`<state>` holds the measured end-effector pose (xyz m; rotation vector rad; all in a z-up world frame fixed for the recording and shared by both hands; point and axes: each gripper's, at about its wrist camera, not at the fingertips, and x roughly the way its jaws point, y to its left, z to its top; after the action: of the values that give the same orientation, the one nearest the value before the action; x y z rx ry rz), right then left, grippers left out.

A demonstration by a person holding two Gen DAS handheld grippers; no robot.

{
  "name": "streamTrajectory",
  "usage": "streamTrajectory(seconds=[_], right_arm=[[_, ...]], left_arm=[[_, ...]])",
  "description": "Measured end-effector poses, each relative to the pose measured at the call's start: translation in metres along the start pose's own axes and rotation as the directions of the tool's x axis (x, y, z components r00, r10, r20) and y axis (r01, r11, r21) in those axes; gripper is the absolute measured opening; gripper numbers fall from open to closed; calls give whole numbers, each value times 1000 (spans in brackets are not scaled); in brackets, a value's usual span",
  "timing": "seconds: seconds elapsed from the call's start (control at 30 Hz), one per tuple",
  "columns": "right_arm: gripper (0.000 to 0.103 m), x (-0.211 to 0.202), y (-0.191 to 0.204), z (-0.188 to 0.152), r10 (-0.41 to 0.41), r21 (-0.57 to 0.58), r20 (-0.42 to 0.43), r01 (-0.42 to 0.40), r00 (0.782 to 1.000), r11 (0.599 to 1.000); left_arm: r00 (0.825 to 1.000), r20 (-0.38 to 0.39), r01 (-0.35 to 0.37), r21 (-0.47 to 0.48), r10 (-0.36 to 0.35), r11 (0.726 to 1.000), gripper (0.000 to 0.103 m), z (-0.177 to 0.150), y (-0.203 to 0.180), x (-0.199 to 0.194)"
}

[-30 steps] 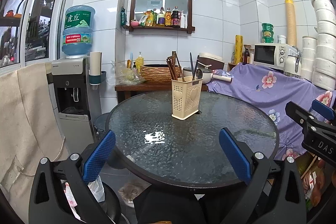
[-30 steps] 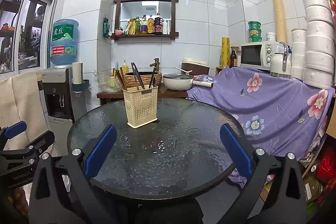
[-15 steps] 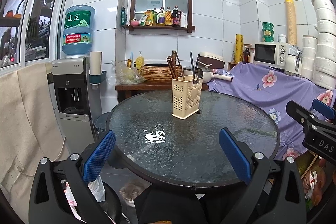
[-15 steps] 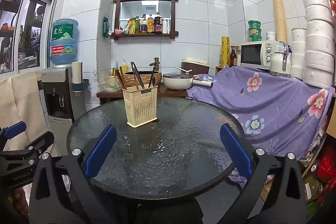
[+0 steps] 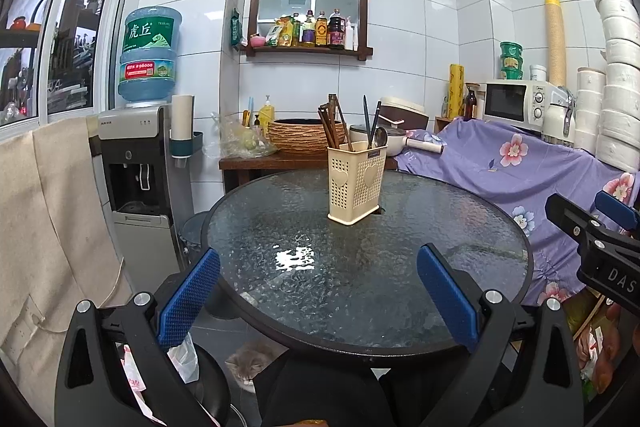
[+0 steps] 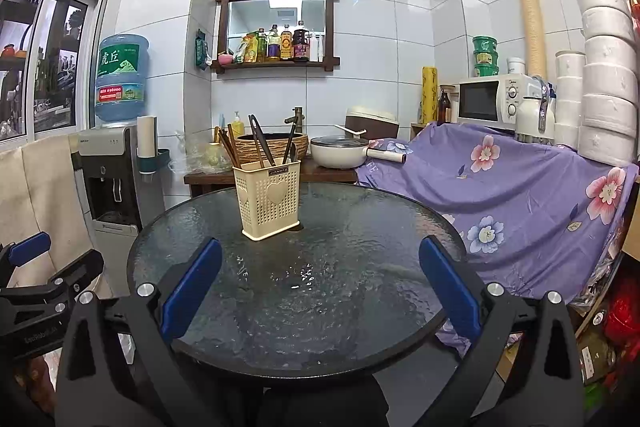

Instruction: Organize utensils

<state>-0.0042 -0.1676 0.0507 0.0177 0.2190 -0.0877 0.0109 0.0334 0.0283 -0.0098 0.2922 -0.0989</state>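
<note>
- The left claw (image 5: 318,299), black with blue ribbed pads, is spread wide and empty, hanging over the near edge of the round dark desk of textured glass (image 5: 460,251).
- The right claw (image 6: 320,291), of the same build, is likewise spread wide with nothing between its pads, over the near edge of that desk (image 6: 380,291).
- The cream perforated plastic utensil holder with heart cut-outs (image 5: 355,183) stands upright on the far half of the desk, well apart from both claws; the right wrist view shows it left of centre (image 6: 267,201).
- Inside the holder, brown wooden chopsticks (image 5: 330,125) lean at its left, and dark slim handles (image 5: 370,123) with a metal spoon bowl (image 5: 381,137) stand at its right.
- Behind the desk a brown wooden side table (image 5: 248,163) carries a woven basket (image 5: 304,137) and a white lidded pan (image 6: 340,151).
- A purple floral cloth (image 6: 520,187) drapes the furniture on the right, with a white microwave (image 6: 486,101) above it.
- A water dispenser with a blue bottle (image 5: 148,55) stands at the left wall.
- A grey cat (image 5: 250,363) sits below the desk edge.
</note>
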Motion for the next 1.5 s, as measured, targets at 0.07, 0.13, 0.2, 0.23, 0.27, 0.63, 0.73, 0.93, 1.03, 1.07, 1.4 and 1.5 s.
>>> streamTrajectory(seconds=[0.07,0.13,0.2,0.23,0.27,0.63,0.73,0.93,1.03,1.07,1.4,1.5], right_arm=[[97,1,0,-1,0,0,-2,0,1000,1000],[97,2,0,0,0,0,-4,0,1000,1000],[97,3,1,0,0,1,-7,0,1000,1000],[97,3,1,0,-1,1,-7,1,1000,1000],[97,3,1,0,-1,1,-7,1,1000,1000],[97,3,2,0,0,1,-6,0,1000,1000],[97,3,1,0,2,1,-8,-2,1000,1000],[97,2,3,-1,2,0,-9,-2,1000,1000],[97,3,3,-1,2,0,-8,-2,1000,1000],[97,3,3,-1,2,-1,-8,-2,1000,1000],[97,3,3,-1,3,0,-11,-3,1000,1000],[97,3,3,-1,3,-2,-8,-3,1000,1000]], left_arm=[[1000,0,-1,1,1,1000,97,0,0,0],[1000,-2,1,-1,-1,1000,97,0,0,0],[1000,-5,1,0,-1,1000,97,-2,0,1],[1000,-6,1,0,-1,1000,97,-3,1,1],[1000,-7,3,0,-3,1000,97,-3,1,2],[1000,-5,1,2,-1,1000,97,-4,1,2],[1000,-6,2,4,-1,1000,97,-3,1,2],[1000,-4,2,3,-2,1000,97,-1,0,1],[1000,-5,0,3,0,1000,97,-1,0,1],[1000,-4,1,3,-1,1000,97,-1,0,1],[1000,1,5,0,-5,1000,97,1,-1,0],[1000,4,12,-17,-12,1000,97,3,2,1]])
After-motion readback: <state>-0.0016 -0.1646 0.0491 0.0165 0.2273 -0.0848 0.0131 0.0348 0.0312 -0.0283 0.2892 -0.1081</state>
